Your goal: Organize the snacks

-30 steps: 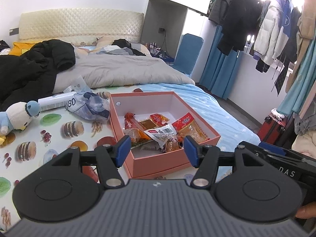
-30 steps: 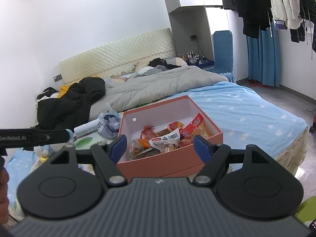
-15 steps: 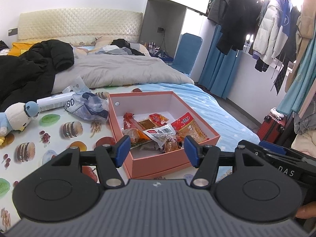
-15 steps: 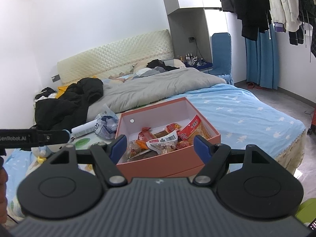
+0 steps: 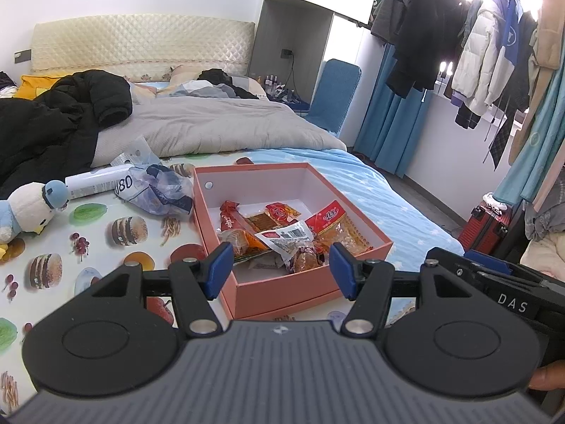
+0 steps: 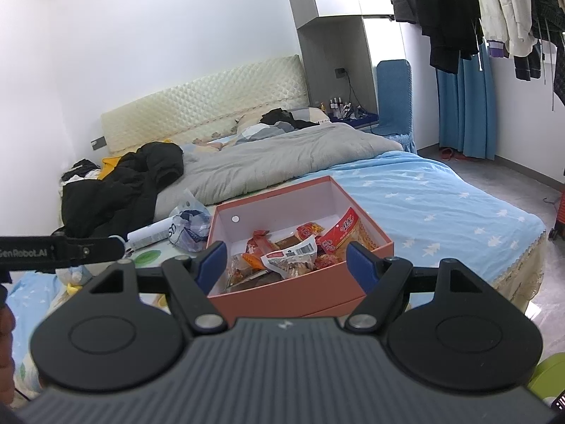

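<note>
Nearest, in the left wrist view: left gripper (image 5: 280, 266) tilted down toward the bed, blue fingers (image 5: 219, 270) spread fairly wide with nothing between them but air — tips hanging short of the box (image 5: 282, 296), over its near wall. At the right edge, the right gripper's black body, and a fingertip of the hand (image 5: 549, 378) that grips it.

Same pose in the right wrist view: right gripper (image 6: 287, 266) angled gently downward, fingers (image 6: 362, 269) parted wide and empty, framing the near side of the box (image 6: 293, 298). At the left edge, the left gripper's black bar, level.

Next out, the pink open box on the bed's foot, straddling the food-print sheet (image 5: 99, 236) and the blue starred sheet (image 5: 388, 212). Inside, the snacks (image 5: 282, 233) — a loose heap of red, orange and clear packets toward the near half, the far half bare white floor.

Left of the box, just beside its far corner, a crumpled plastic bag (image 5: 159, 190) partly over a white tube (image 5: 93, 183); further left, a plush toy (image 5: 24, 208) on its side.

Beyond, a grey quilt (image 5: 212, 127) and a black coat (image 5: 53, 120) heaped on the bed, then the padded headboard (image 5: 141, 46). To the right, a blue chair (image 5: 333, 95), blue curtains and hanging clothes (image 5: 476, 53).
</note>
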`<state>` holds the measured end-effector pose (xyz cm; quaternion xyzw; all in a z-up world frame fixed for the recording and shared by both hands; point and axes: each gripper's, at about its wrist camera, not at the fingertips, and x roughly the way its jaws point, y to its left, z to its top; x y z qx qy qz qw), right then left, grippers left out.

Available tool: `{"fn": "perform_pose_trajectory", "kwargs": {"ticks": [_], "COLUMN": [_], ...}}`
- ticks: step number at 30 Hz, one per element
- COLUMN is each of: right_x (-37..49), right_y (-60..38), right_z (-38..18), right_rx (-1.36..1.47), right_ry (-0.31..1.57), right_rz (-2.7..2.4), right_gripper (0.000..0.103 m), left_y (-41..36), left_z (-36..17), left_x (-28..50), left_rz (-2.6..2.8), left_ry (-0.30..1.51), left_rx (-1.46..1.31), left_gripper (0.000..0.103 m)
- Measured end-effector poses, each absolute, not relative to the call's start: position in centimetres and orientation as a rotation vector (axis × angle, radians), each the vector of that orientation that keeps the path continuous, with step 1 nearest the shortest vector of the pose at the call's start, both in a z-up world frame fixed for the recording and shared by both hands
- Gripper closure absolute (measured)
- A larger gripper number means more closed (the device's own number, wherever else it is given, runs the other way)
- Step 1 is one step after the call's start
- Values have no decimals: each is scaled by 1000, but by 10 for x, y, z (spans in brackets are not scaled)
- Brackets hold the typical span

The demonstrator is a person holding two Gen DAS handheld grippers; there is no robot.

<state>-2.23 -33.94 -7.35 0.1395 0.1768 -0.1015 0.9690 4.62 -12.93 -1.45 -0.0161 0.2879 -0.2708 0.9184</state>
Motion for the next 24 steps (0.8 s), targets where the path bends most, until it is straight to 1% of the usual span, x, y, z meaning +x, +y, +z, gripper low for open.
{"fn": "perform_pose_trajectory", "kwargs": {"ticks": [24], "right_x": [-19], "right_y": [-337], "right_z": [-73], "right_rx": [287], "right_ry": [360], "right_rz": [-221], "right_gripper": [27], "left_y": [-126], "left_z": [-11], "left_x": [53], "left_rz": [-549], "left_ry": [589], "left_rx": [-16], "left_gripper": [36]}}
